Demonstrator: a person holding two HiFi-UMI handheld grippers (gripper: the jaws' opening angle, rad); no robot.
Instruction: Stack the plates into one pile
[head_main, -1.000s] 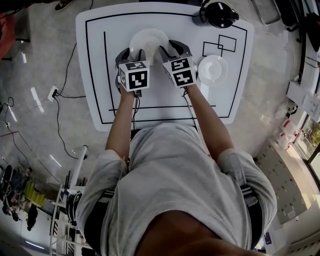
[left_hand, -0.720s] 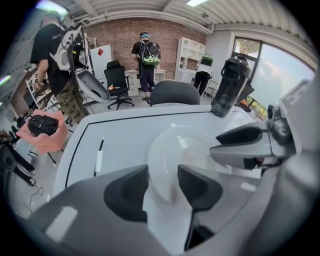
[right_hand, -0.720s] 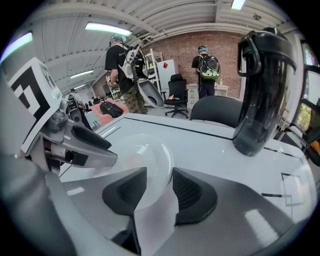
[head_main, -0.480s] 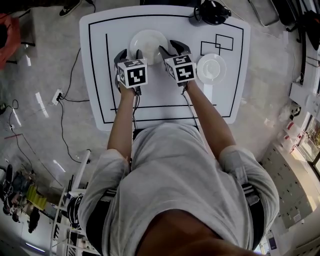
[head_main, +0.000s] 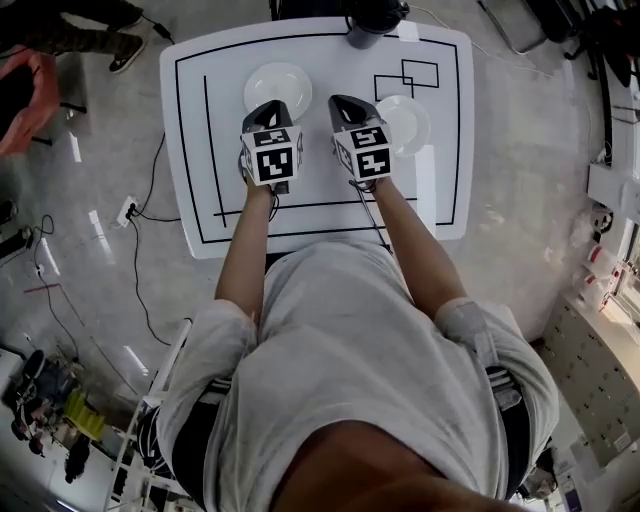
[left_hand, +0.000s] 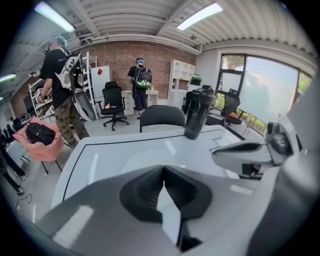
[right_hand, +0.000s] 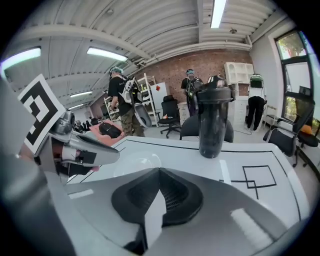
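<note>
Left plate: the left plate (head_main: 277, 86) sits flat on the worktop (head_main: 320, 200), just past the tips of my left gripper (head_main: 268, 110) and pretty much straight ahead of it.
Right plate: the right plate (head_main: 408, 120) lies just off to the right of my right gripper (head_main: 345, 104), well apart from the other plate. So there's no pile yet.
Nearer hand: left gripper for the left plate, right gripper for the right one.
Axis: both plates are round, so there's no long axis to line up with. I reckon any bit of near rim will do.
Left fingers: its fingers (left_hand: 142, 192) have just snapped together, pads meeting with nothing between them.
Right fingers: same deal, its fingers (right_hand: 175, 195) have just closed on air.
Background: a dark shaker bottle (head_main: 372, 18) stands at the far edge, clear of both plates.
Vs a second ago: back then both grippers were spread wide, hugging the left plate's near rim from either side. Now they've pulled back toward me and the plate lies uncovered ahead. Neither plate looks to have shifted on the worktop.
</note>
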